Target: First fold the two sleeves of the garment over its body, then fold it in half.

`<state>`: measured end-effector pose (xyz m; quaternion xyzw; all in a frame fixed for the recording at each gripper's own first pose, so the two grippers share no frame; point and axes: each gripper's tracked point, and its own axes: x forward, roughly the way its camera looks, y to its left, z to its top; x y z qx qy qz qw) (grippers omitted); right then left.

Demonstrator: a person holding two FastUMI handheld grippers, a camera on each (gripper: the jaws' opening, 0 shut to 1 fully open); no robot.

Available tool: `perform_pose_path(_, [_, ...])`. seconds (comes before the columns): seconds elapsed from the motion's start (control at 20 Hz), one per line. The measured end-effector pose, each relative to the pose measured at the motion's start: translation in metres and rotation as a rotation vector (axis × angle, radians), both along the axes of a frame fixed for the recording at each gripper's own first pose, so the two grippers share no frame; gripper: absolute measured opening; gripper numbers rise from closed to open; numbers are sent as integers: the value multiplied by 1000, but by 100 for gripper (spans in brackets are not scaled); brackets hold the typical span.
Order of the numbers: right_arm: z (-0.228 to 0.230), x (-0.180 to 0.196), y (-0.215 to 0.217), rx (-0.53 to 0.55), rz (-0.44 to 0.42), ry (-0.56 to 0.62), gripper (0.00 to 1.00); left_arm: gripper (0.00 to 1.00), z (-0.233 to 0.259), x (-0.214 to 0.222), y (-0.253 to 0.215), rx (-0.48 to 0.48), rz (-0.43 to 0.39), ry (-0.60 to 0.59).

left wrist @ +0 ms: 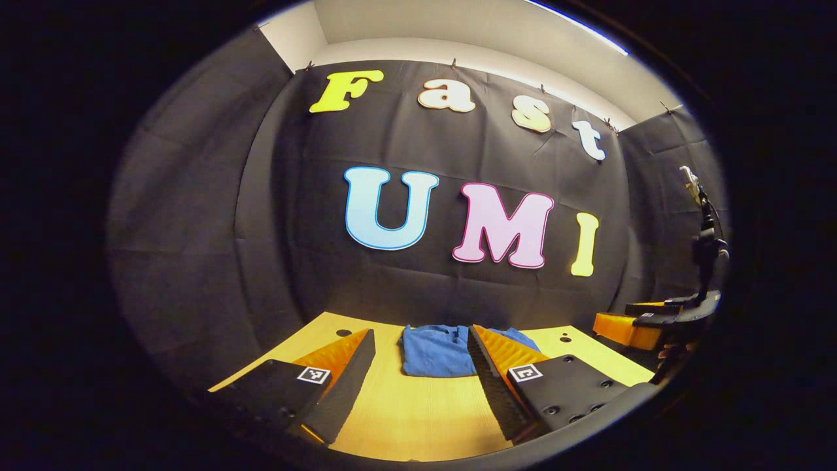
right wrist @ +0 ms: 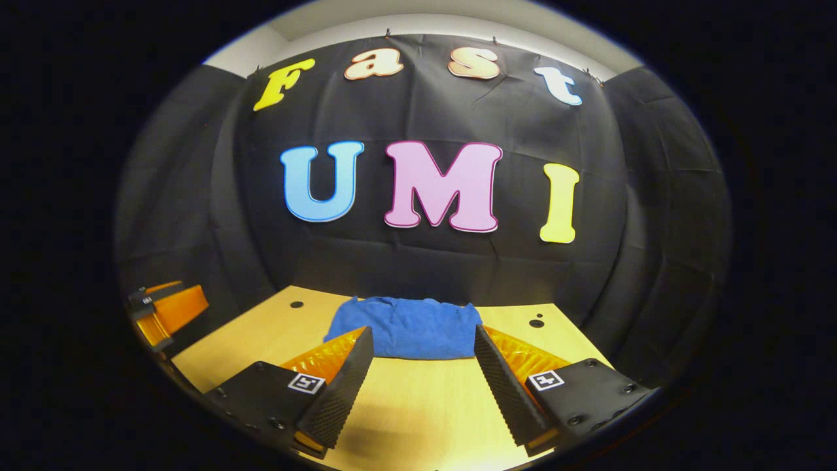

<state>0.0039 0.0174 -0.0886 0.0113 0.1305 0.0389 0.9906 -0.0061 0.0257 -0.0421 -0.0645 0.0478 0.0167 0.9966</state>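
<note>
While lying in a compact blue bundle toward the far edge of the table, the garment is looking soft, light and limp, likely to be sagging when lifted, so pinching a corner or a hem edge is seeming the best hold. Both the left gripper and the right gripper are hovering spread wide, grasping nothing, short of the garment; nothing is standing between.

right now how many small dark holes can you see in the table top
2, both near the table's far edge: one hole left of the blue garment, one hole right of it. The garment or a hand-held gripper may hide others.
</note>
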Motion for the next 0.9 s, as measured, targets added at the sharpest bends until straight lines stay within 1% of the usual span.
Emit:
perform_pose_path(0.2, [42, -38, -7, -37, 3, -64, 97, 81, 32, -34, -6, 17, -3, -26])
perform_pose_path(0.3, [53, -56, -8, -30, 5, -82, 97, 81, 41, -45, -17, 27, -25, -38])
perform_pose_path(0.4, [54, -73, -15, -19, -13, -70, 96, 81, 46, -54, -31, 31, -59, -35])
perform_pose_path(0.5, [48, -76, -21, 0, -31, -51, 96, 82, 59, -62, -42, 35, -91, -51])
perform_pose_path(0.6, [52, -81, -21, 22, -57, -48, 97, 81, 64, -67, -52, 32, -121, -54])
perform_pose_path(0.65, [58, -81, -17, 41, -57, -62, 97, 81, 64, -67, -54, 32, -135, -57])
perform_pose_path(0.75, [74, -78, -10, 49, -50, -108, 96, 81, 64, -68, -49, 43, -129, -57])
perform_pose_path(0.9, [87, -75, -1, 24, -23, -143, 96, 82, 66, -68, -39, 45, -112, -51])
